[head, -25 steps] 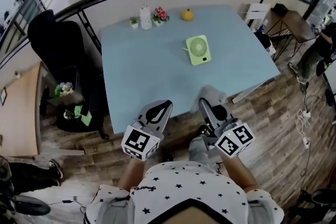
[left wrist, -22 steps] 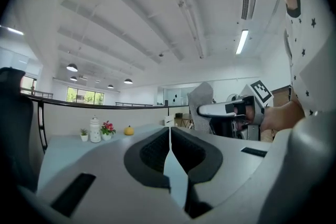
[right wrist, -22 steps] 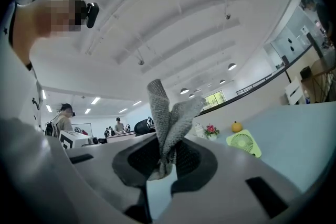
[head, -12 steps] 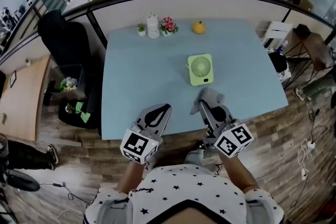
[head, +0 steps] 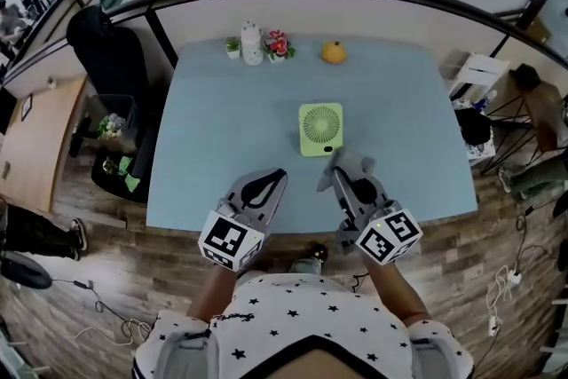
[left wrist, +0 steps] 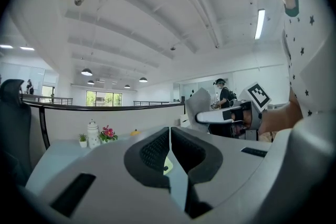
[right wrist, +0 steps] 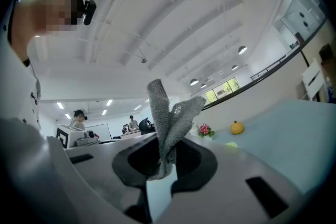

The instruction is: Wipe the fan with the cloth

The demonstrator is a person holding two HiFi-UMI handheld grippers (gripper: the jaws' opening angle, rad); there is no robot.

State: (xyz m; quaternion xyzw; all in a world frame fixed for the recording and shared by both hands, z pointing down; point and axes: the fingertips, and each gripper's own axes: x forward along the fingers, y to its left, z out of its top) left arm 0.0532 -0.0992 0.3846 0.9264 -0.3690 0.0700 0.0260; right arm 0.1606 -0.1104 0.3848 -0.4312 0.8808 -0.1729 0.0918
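Right fingers (right wrist: 197, 163) around cloth (right wrist: 167, 131)

A white short-sleeved shirt (head: 302, 315) scattered with small dark stars is worn, trimmed with a dark neckline. The left claw (head: 271, 182) and the right claw (head: 346, 182) are formed of pale grey shells, lined inside with black textured pads (left wrist: 155, 152). A cube (head: 229, 240) with black-and-white square markers is fixed behind each.
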